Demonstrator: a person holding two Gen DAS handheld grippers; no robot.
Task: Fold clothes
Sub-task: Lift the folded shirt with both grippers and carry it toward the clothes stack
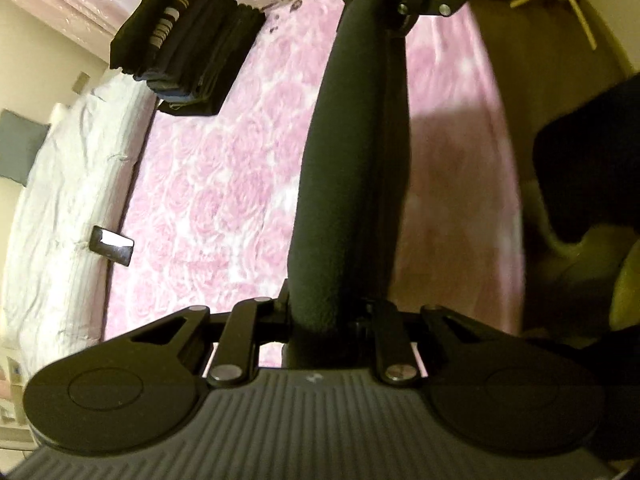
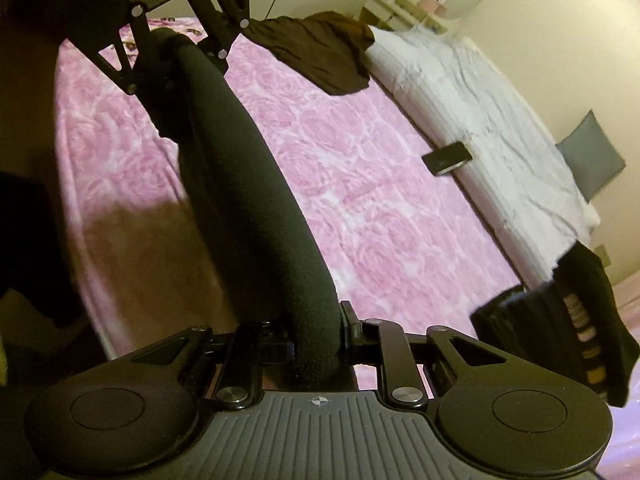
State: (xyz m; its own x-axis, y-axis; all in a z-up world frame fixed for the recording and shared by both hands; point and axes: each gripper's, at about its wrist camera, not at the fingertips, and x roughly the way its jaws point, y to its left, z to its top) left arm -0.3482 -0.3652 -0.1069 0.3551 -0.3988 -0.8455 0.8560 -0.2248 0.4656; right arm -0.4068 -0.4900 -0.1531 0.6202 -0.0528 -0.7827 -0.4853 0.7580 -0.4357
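A rolled black garment [image 1: 352, 168] spans both views: each gripper pinches one end of it, the left gripper [image 1: 320, 322] at bottom centre of its view, the right gripper [image 2: 320, 344] likewise. The roll hangs above the pink rose-patterned bed [image 1: 224, 184]. A stack of folded clothes [image 1: 184, 36] sits at upper left of the left view, and a crumpled brown garment [image 2: 320, 52] lies at top centre of the right view. The fabric looks soft, light and limp, perhaps fleece, though blur hides the weave. Ends or hems seem the best places to hold it.
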